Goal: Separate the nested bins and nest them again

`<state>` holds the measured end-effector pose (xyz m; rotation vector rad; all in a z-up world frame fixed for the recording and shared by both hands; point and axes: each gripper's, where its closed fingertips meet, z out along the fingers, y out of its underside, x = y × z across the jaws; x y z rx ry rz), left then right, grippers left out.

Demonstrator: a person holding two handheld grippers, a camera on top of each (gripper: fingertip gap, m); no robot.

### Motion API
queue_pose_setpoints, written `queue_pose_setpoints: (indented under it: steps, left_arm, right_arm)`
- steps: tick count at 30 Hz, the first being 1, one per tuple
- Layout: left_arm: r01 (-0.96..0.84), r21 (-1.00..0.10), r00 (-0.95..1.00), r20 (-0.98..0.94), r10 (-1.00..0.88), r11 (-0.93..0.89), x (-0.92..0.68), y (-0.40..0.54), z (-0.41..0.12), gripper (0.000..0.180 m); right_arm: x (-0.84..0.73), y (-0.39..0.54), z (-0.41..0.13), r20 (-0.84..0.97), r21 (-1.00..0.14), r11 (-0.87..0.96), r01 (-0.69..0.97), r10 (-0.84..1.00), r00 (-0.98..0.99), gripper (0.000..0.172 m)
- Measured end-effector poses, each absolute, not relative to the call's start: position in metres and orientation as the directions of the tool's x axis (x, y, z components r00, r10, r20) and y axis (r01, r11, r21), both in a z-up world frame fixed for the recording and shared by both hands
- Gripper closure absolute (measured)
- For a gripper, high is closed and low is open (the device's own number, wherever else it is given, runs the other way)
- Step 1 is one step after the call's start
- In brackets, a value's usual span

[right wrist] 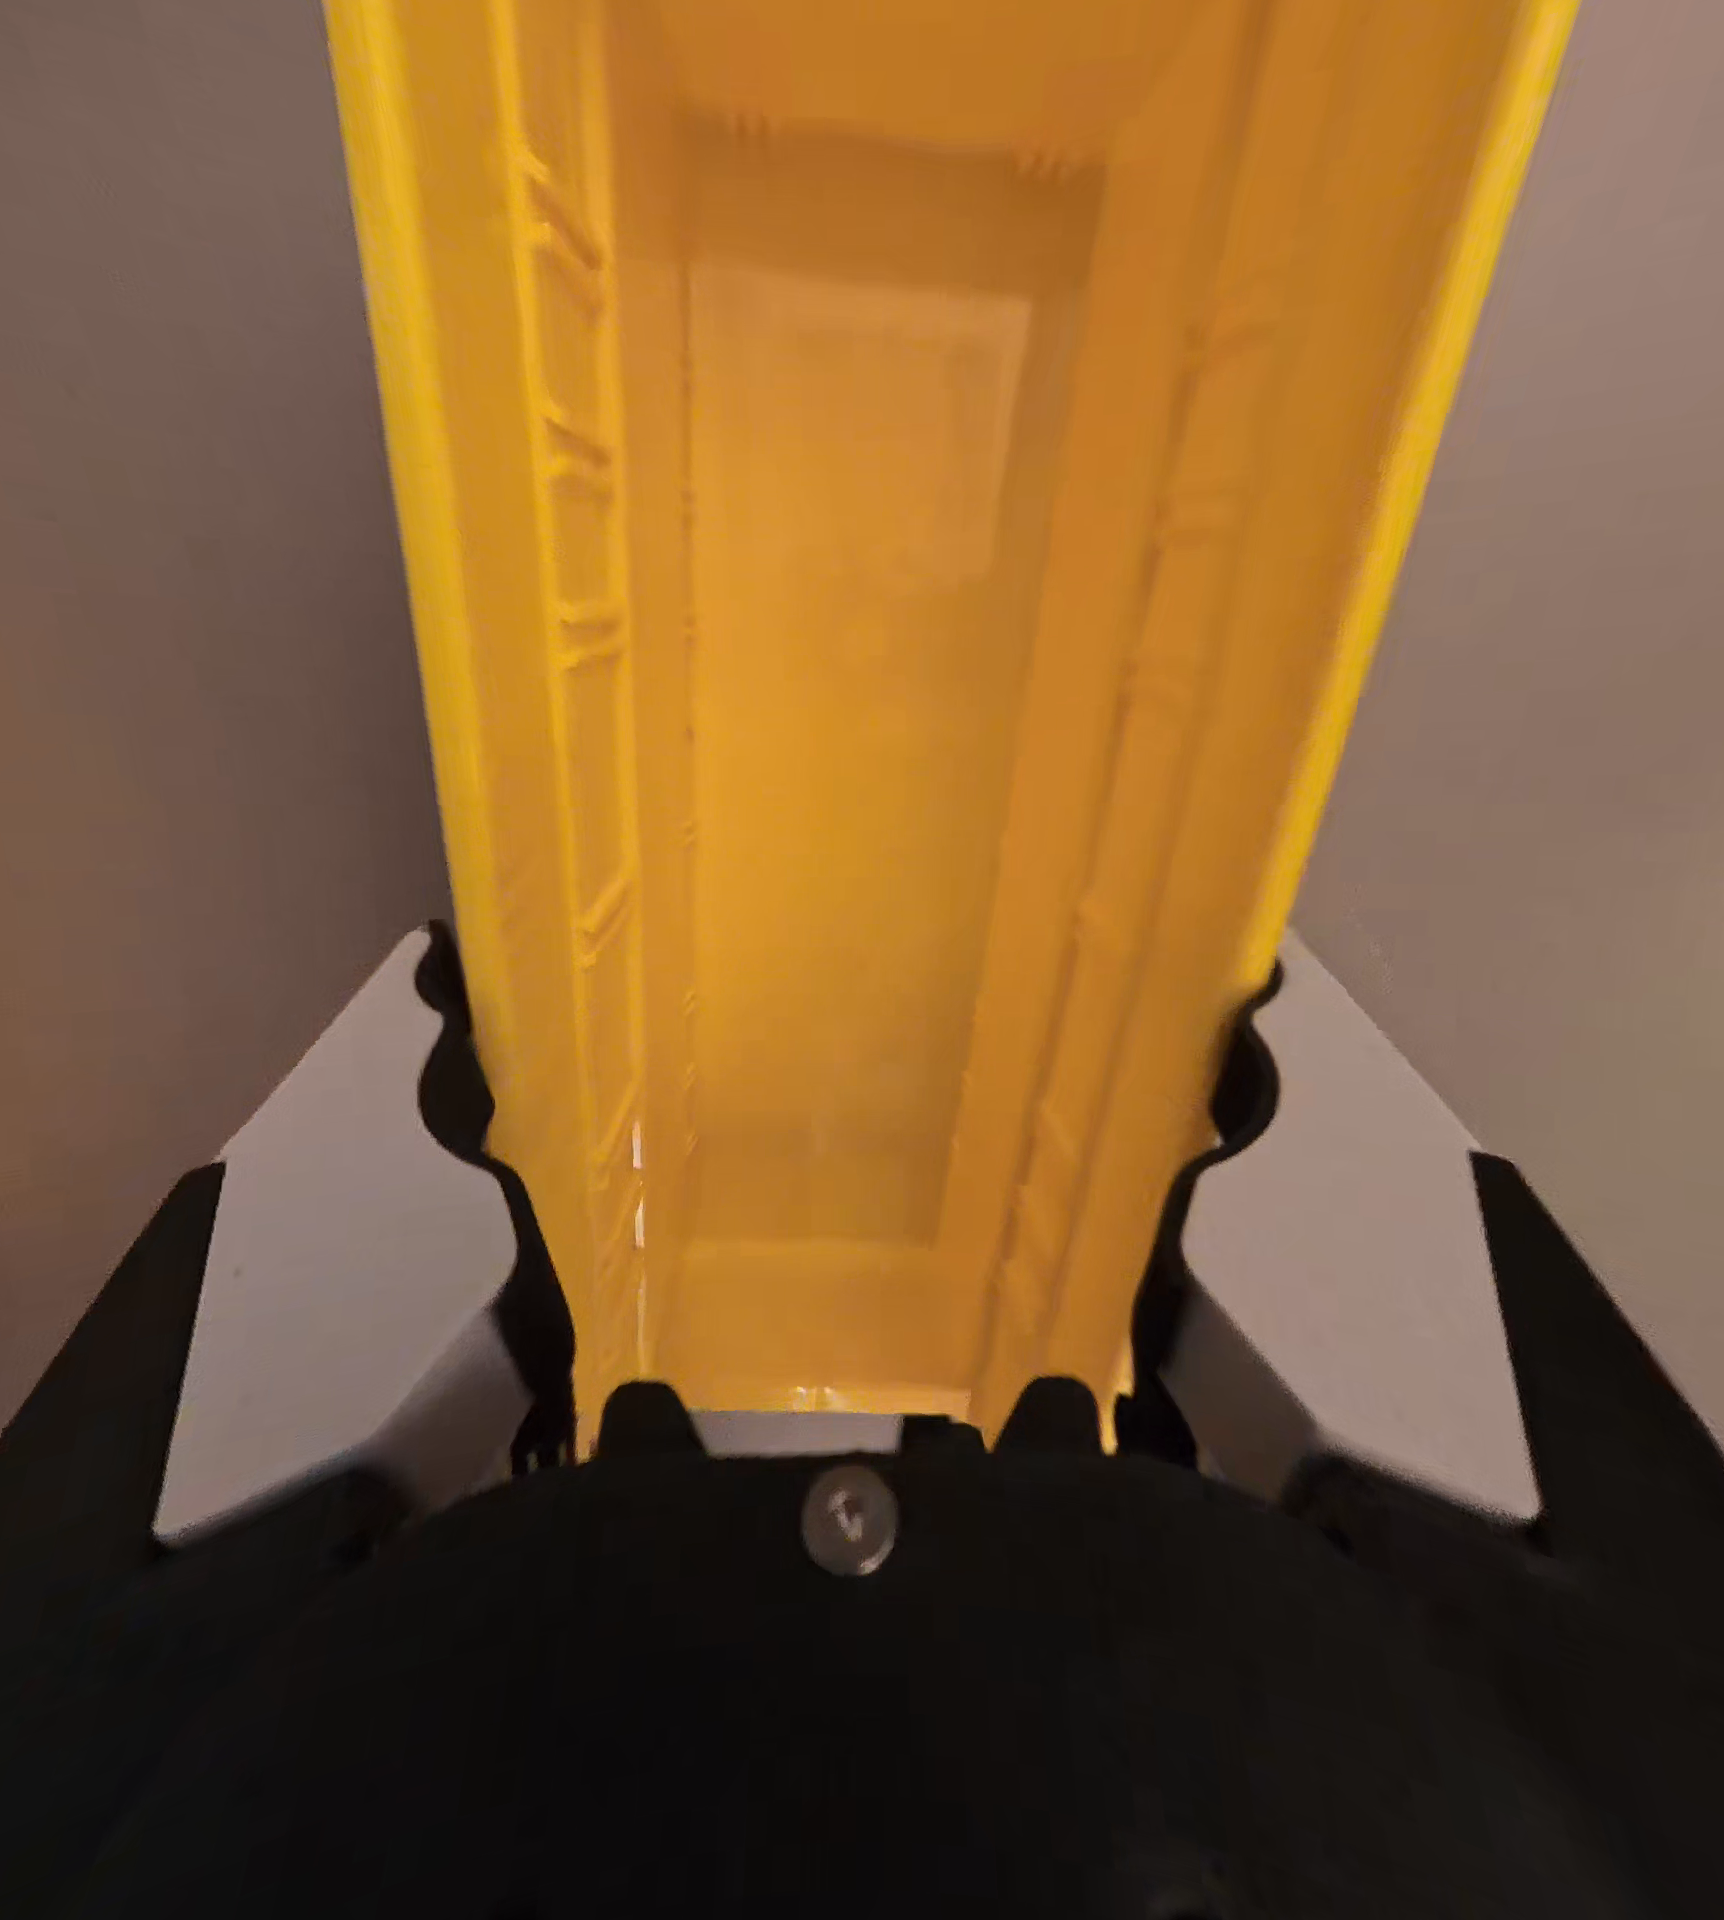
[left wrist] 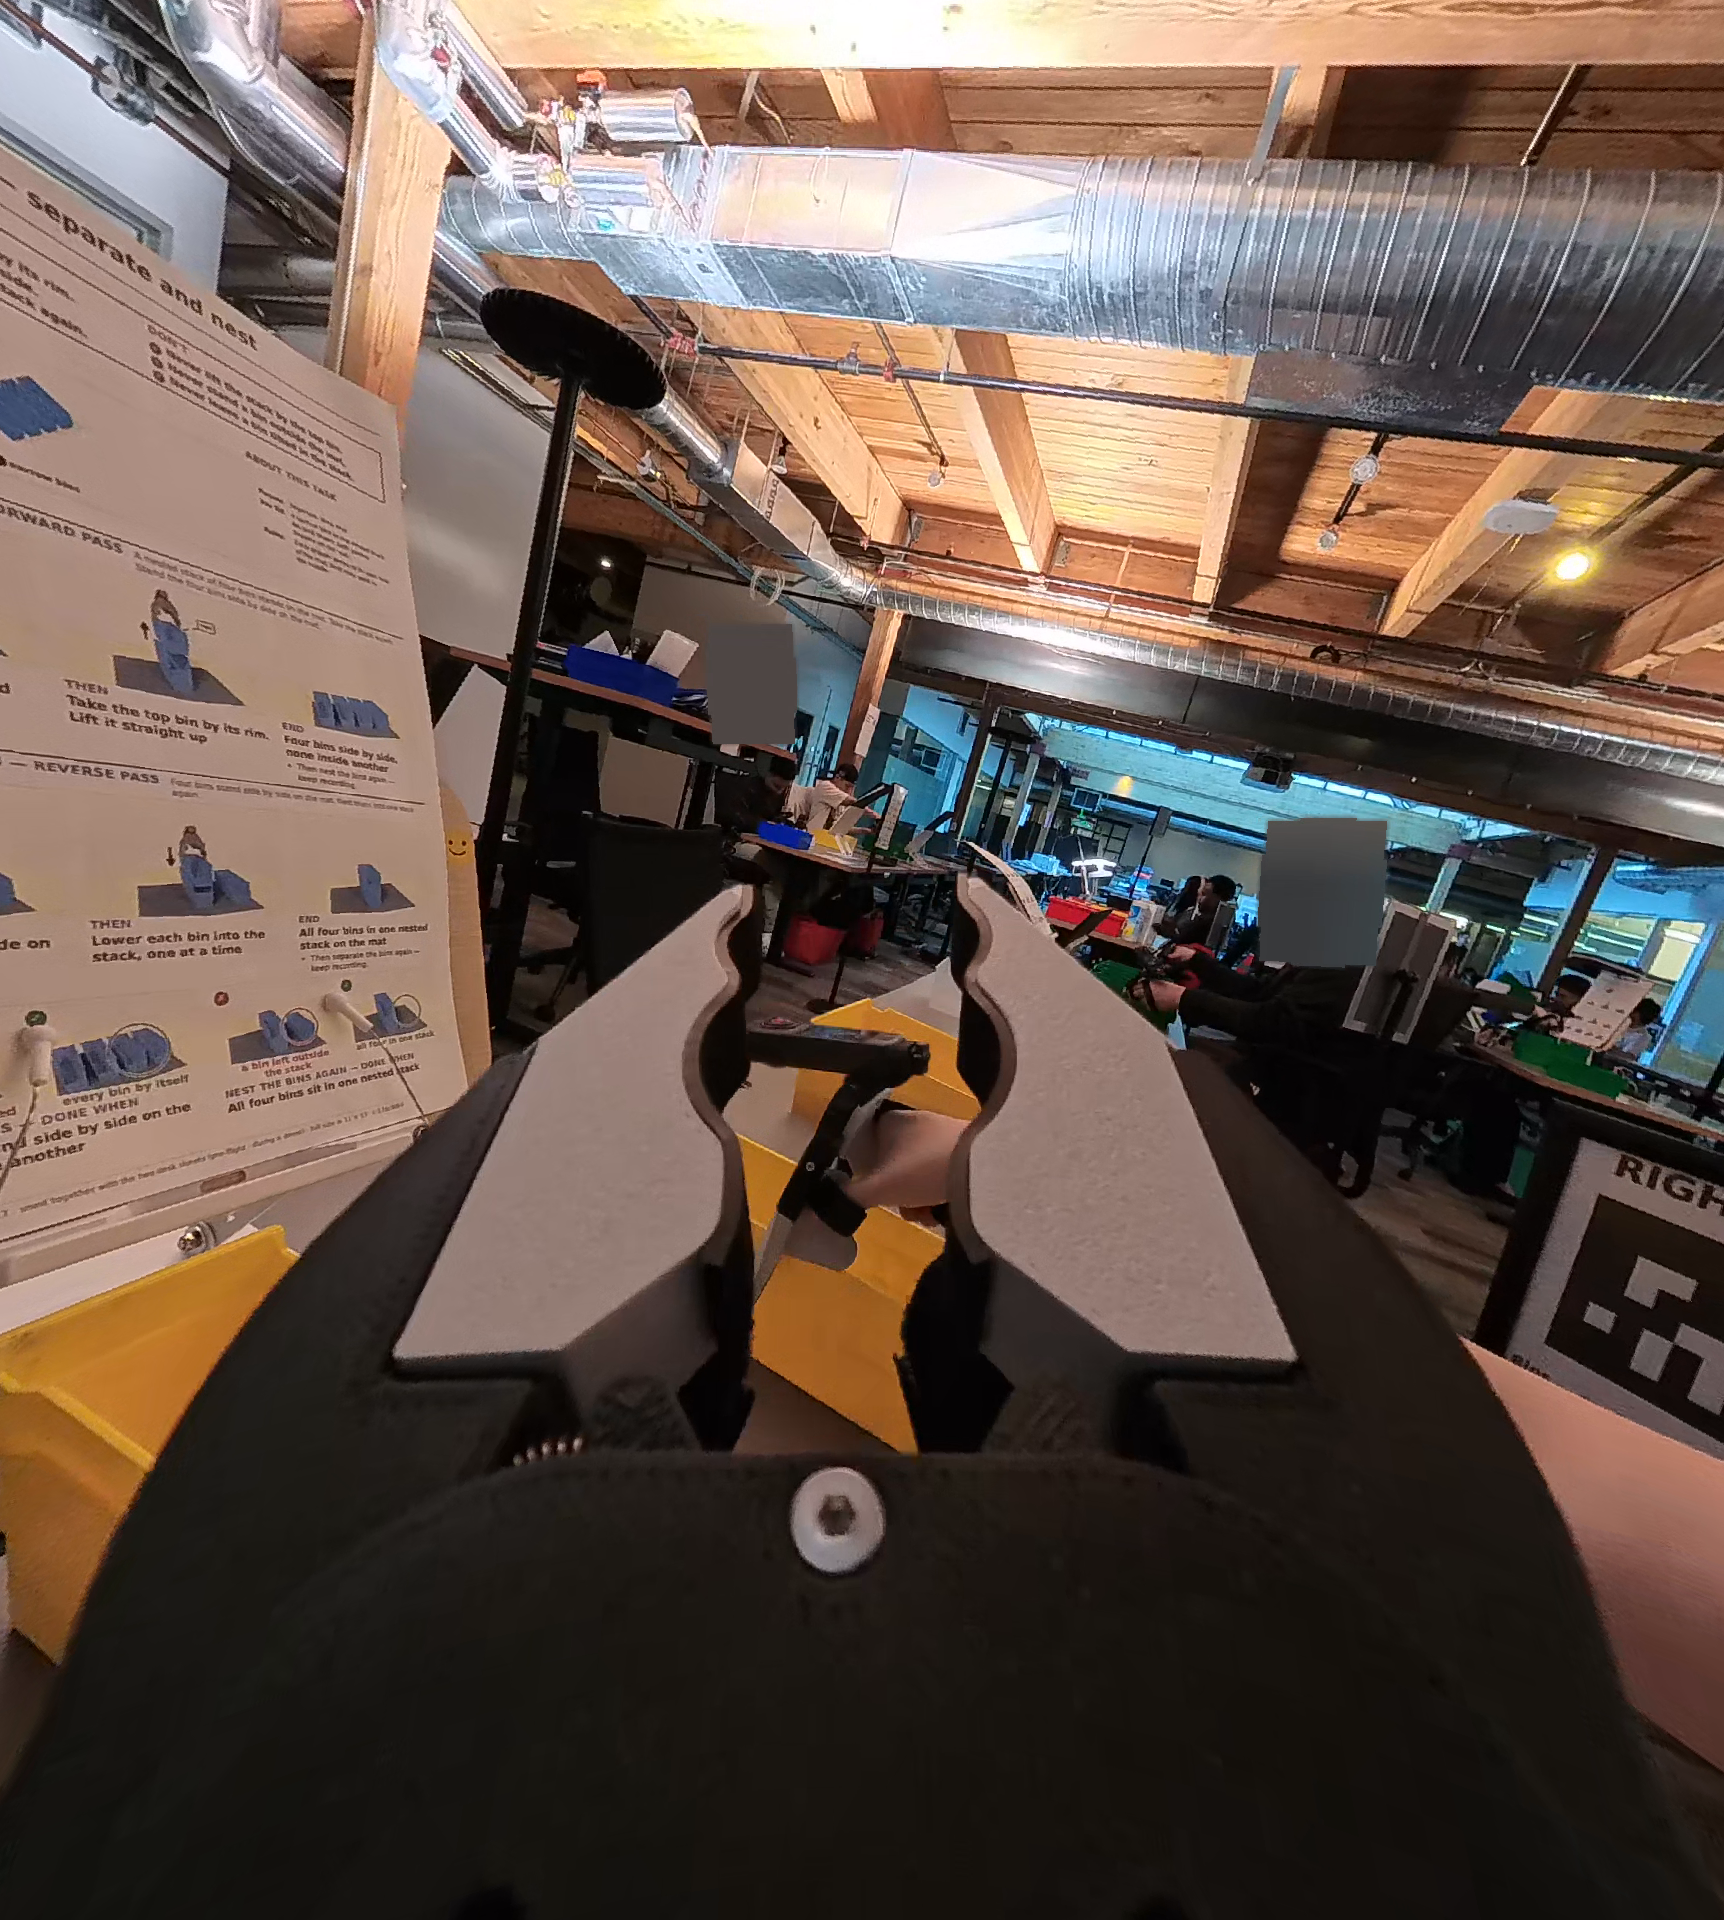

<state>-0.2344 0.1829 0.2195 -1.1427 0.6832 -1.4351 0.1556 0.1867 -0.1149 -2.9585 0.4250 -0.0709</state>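
1. Yellow plastic fills the right wrist view: a long narrow bin [right wrist: 858,727] seen from above into its hollow, spanned across its width by the right gripper [right wrist: 850,1049], black pads [right wrist: 453,1081] pressed to both outer walls.
2. Ridged stepping inside the walls hints at more than one bin nested there; count impossible to tell.
3. Pale grey surface to either side of that bin, slightly blurred.
4. Left gripper [left wrist: 853,940] raised and tilted toward the ceiling, fingers [left wrist: 629,1091] part-way apart with nothing between them, only open air and the workshop beyond.
5. Below and beyond those fingers, more yellow bins: one [left wrist: 99,1413] at the left edge of the table, another [left wrist: 879,1049] further off, with the other gripper's black frame [left wrist: 837,1060] and a hand [left wrist: 905,1158] over it.
6. Printed instruction board [left wrist: 151,748] propped at the left.
7. Judged stage: mid-cycle, with at least two bins standing apart and one in hand; whether being lifted out or lowered back in, not clear.
8. Left to do: finishing this pass, then a single nested stack.
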Motion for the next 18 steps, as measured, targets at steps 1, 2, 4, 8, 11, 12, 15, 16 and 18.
queue_pose_setpoints:
  steps: [1, 2, 4, 8, 11, 12, 15, 16, 18]
  left_arm:
    - [0.395, -0.894, 0.093, 0.267, -0.959, -0.211, -0.234, 0.183, 0.219, 0.146]
    - [0.393, -0.895, 0.094, 0.269, -0.959, -0.212, -0.233, 0.184, 0.218, 0.146]
    - [0.393, -0.895, 0.095, 0.269, -0.958, -0.212, -0.232, 0.183, 0.218, 0.146]
    - [0.390, -0.898, 0.101, 0.260, -0.960, -0.202, -0.230, 0.182, 0.219, 0.146]
    - [0.387, -0.899, 0.102, 0.263, -0.959, -0.206, -0.230, 0.183, 0.218, 0.146]
    - [0.389, -0.898, 0.103, 0.266, -0.958, -0.208, -0.230, 0.183, 0.218, 0.146]
    - [0.395, -0.895, 0.104, 0.270, -0.957, -0.209, -0.232, 0.184, 0.219, 0.146]
    - [0.395, -0.895, 0.106, 0.270, -0.957, -0.209, -0.232, 0.185, 0.219, 0.146]
    - [0.394, -0.895, 0.108, 0.270, -0.957, -0.208, -0.232, 0.184, 0.219, 0.146]
  right_arm:
    - [0.156, 0.187, -0.113, 0.030, -0.151, -0.952, -0.265, -0.273, 0.962, 0.038]
    - [0.155, 0.187, -0.111, 0.027, -0.141, -0.956, -0.257, -0.263, 0.964, 0.044]
    - [0.150, 0.188, -0.107, 0.000, -0.134, -0.956, -0.261, -0.263, 0.965, 0.054]
    - [0.133, 0.186, -0.100, -0.076, -0.081, -0.952, -0.295, -0.290, 0.954, 0.059]
    - [0.114, 0.190, -0.082, -0.104, -0.079, -0.956, -0.283, -0.274, 0.956, 0.059]
    - [0.107, 0.191, -0.074, -0.102, -0.081, -0.959, -0.272, -0.263, 0.959, 0.059]
    - [0.079, 0.198, -0.040, -0.065, -0.115, -0.970, -0.212, -0.206, 0.976, 0.058]
    - [0.066, 0.201, -0.028, -0.053, -0.130, -0.975, -0.182, -0.176, 0.983, 0.059]
    - [0.036, 0.207, -0.003, -0.044, -0.164, -0.980, -0.115, -0.109, 0.993, 0.059]
